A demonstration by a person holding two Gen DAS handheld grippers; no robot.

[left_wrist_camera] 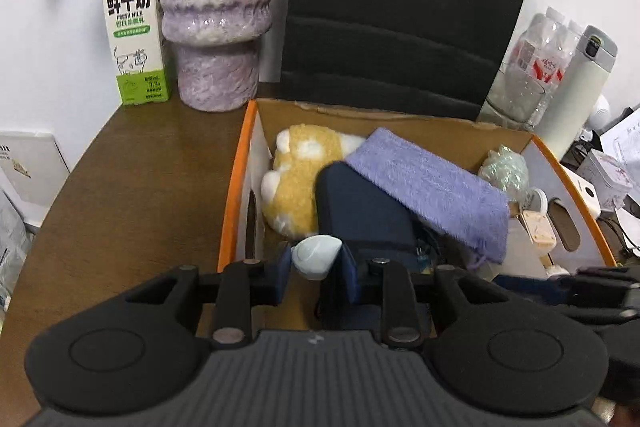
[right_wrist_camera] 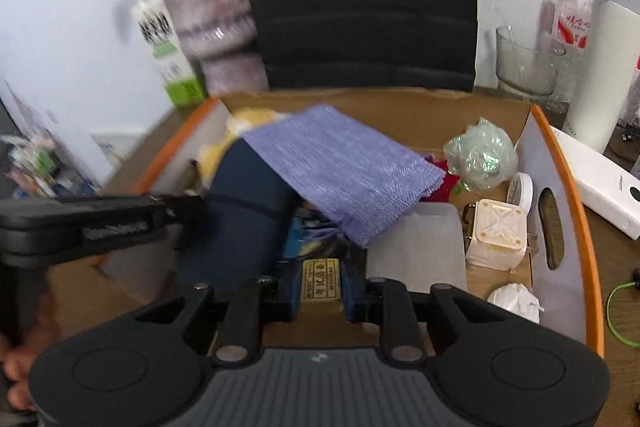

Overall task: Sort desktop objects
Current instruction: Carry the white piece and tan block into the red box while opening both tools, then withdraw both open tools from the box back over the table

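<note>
While the left hand-held gripper [left_wrist_camera: 316,273] clamps a pale blob [left_wrist_camera: 316,257] and the right hand-held gripper [right_wrist_camera: 320,291] pinches a gold box [right_wrist_camera: 320,281], both hang over the carton's [left_wrist_camera: 240,163] six-o'clock rim. Much looks sorted: towel [left_wrist_camera: 428,183], plush [left_wrist_camera: 296,179], pouch [left_wrist_camera: 360,211] inside. Open counter [left_wrist_camera: 140,187] lies at nine o'clock; clutter crowds three.

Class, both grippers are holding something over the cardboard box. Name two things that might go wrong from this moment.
1. The left gripper pinches a small rounded pale-blue object only at its sides; being rounded, it may slip out and drop among the clutter in the cardboard box.
2. The right gripper holds a gold labelled block close to the left gripper; the two could collide above the purple towel.
</note>
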